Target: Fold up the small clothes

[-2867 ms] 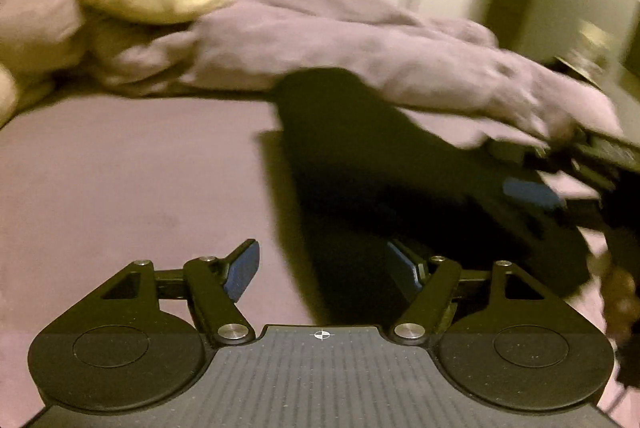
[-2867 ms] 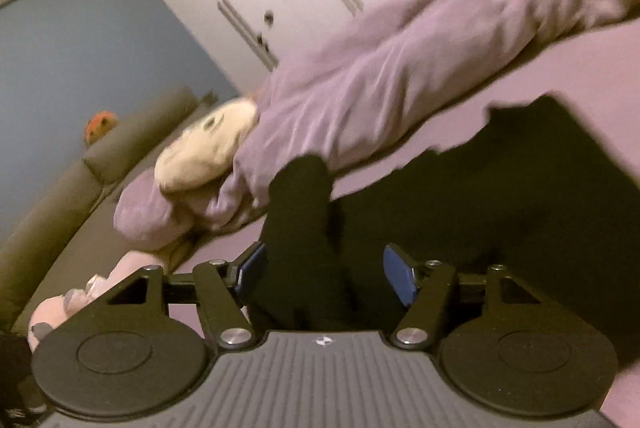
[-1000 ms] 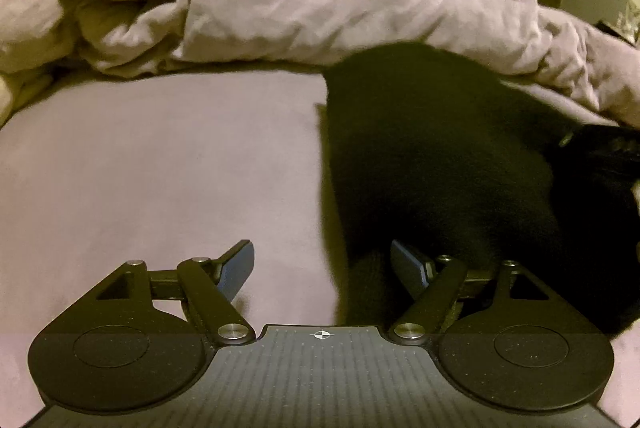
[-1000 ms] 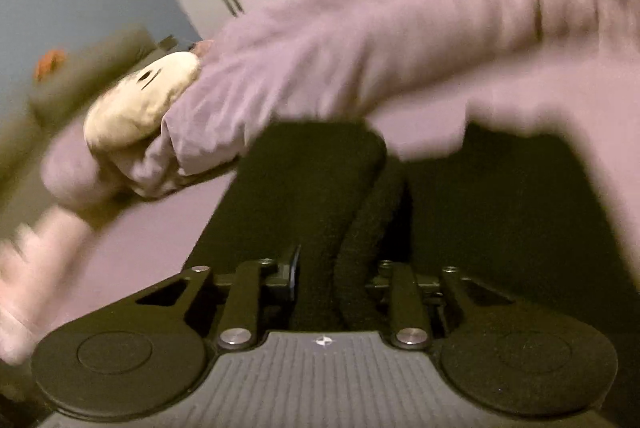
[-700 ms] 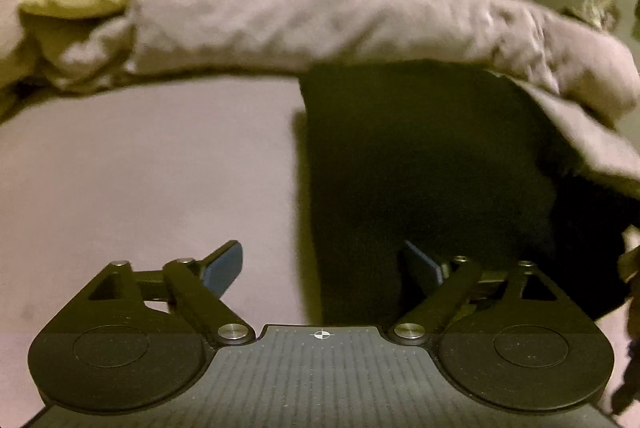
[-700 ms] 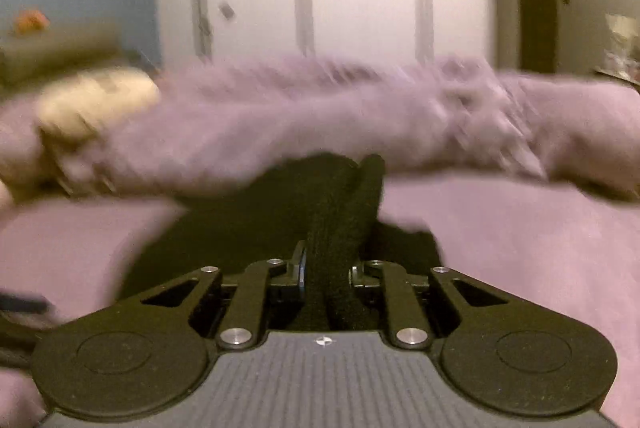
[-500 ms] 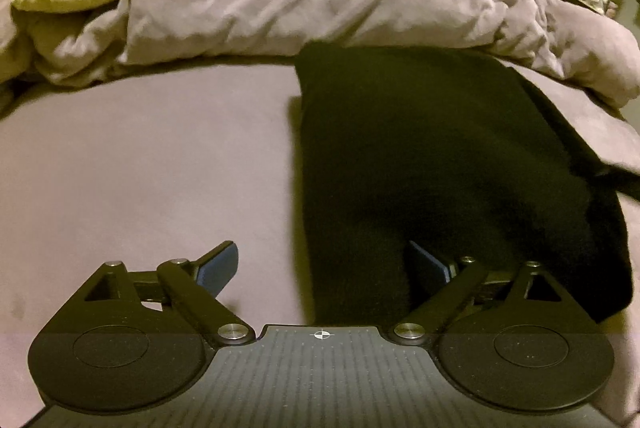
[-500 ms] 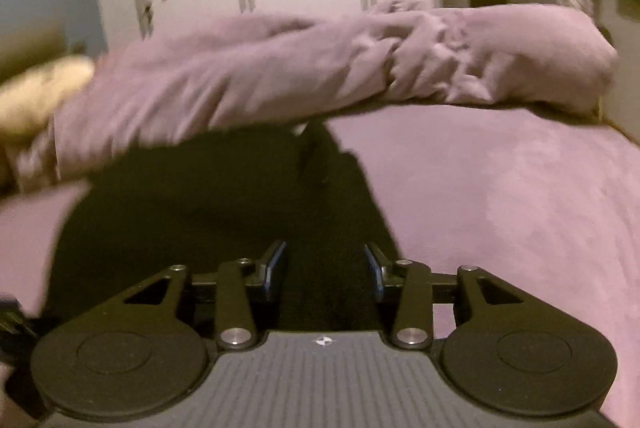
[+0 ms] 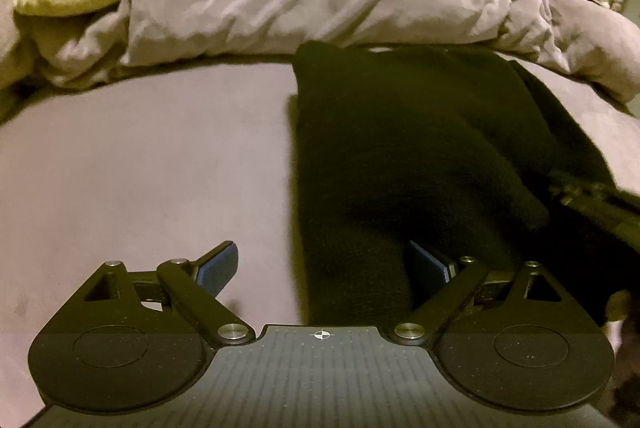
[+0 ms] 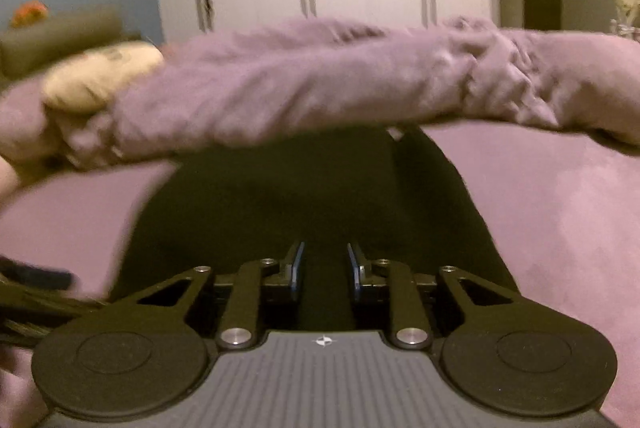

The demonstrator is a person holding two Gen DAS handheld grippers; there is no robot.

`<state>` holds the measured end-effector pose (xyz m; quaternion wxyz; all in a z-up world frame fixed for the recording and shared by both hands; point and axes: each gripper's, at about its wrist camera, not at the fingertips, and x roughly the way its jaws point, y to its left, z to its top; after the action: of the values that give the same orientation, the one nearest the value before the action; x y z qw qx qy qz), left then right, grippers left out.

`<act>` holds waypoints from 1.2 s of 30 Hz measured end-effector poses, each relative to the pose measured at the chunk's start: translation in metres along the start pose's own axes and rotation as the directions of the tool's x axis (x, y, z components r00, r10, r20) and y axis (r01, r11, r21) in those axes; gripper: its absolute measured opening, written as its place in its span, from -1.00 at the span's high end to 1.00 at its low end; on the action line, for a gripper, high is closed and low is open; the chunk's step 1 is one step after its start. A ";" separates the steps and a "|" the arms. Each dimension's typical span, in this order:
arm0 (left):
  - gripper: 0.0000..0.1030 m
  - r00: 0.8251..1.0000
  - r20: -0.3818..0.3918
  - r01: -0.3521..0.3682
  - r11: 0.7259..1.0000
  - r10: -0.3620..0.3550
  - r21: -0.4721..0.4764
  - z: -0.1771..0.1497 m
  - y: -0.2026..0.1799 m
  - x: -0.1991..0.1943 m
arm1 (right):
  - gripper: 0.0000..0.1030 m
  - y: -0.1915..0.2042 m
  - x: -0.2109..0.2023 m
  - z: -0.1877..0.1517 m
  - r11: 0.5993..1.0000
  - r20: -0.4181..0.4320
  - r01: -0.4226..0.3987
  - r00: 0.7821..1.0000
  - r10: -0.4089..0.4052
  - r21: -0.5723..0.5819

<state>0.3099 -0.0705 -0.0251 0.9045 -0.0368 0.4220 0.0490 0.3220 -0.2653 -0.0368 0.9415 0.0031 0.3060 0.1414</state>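
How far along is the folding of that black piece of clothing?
The black garment already looks folded into a long strip on the bed. The left gripper stands open at its near end. The right gripper, its jaws just closing, sits low over the cloth; a pinch I cannot confirm. Probably a crosswise fold remains.

Garment [image 9: 400, 148] now flat on bed [image 9: 140, 168], no longer lifted. Left gripper [image 9: 324, 264] opened wider, off the cloth. Right gripper [image 10: 323, 270] released, then narrowed again.
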 end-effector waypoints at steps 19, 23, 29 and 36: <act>-0.88 0.998 -0.028 0.055 0.998 -0.057 -0.043 0.002 0.012 -0.011 | -0.17 -0.016 -0.023 -0.005 0.998 -0.025 0.018 1.000 -0.019 -0.052; -0.87 0.985 -0.051 0.160 0.983 -0.165 -0.093 0.012 0.028 -0.008 | -0.27 -0.046 -0.033 0.001 0.998 -0.069 0.000 0.998 0.004 0.063; -0.89 0.930 -0.108 0.307 0.904 -0.351 -0.297 0.023 0.057 0.031 | -0.73 -0.083 0.001 0.010 0.978 -0.169 -0.054 0.982 0.089 0.201; -0.97 0.883 -0.122 0.401 0.863 -0.454 -0.308 0.027 0.055 0.058 | -0.92 -0.126 0.044 0.000 0.790 -0.138 -0.289 0.896 0.423 0.540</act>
<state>0.3614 -0.0098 -0.0536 0.8340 -0.2590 0.4769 -0.0995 0.3893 -0.3750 -0.0737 0.8162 0.2902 0.4429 0.2315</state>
